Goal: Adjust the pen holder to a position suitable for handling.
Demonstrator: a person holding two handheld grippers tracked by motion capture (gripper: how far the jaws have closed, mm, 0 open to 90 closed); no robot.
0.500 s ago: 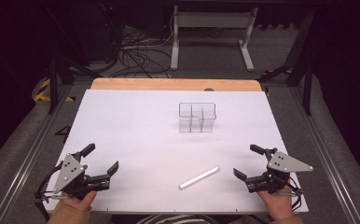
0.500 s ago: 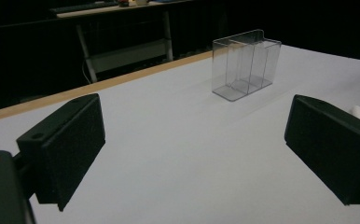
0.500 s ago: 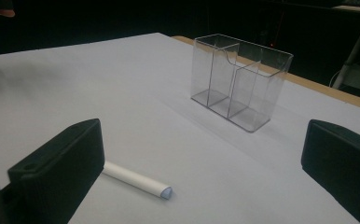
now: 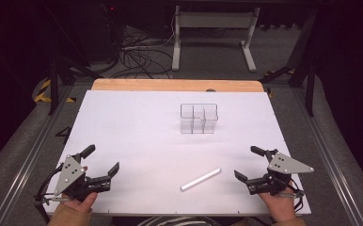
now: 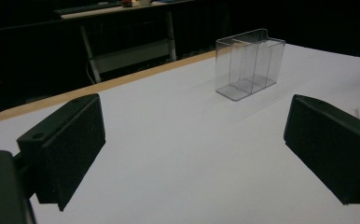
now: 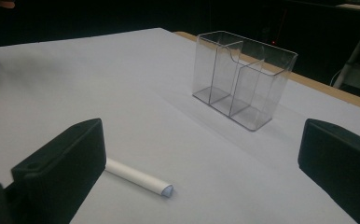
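Note:
A white paper roll [image 4: 201, 179] lies flat on the white table sheet [image 4: 137, 127], near the front edge and right of centre. A clear plastic organizer [image 4: 198, 118] with several compartments stands upright and empty in the middle toward the back. My left gripper [image 4: 103, 158] rests at the front left, open with nothing between its jaws. My right gripper [image 4: 246, 162] rests at the front right, open, a short way right of the roll. In the right gripper view the roll [image 6: 138, 177] lies beside the left jaw, with the organizer [image 6: 243, 77] beyond. In the left gripper view the organizer [image 5: 250, 63] stands far ahead.
A wooden strip [image 4: 177, 85] borders the table's far edge. Behind it are a metal stand [image 4: 212, 33] and loose cables [image 4: 137, 52] on the floor. Metal rails [image 4: 29, 155] run along both sides of the table.

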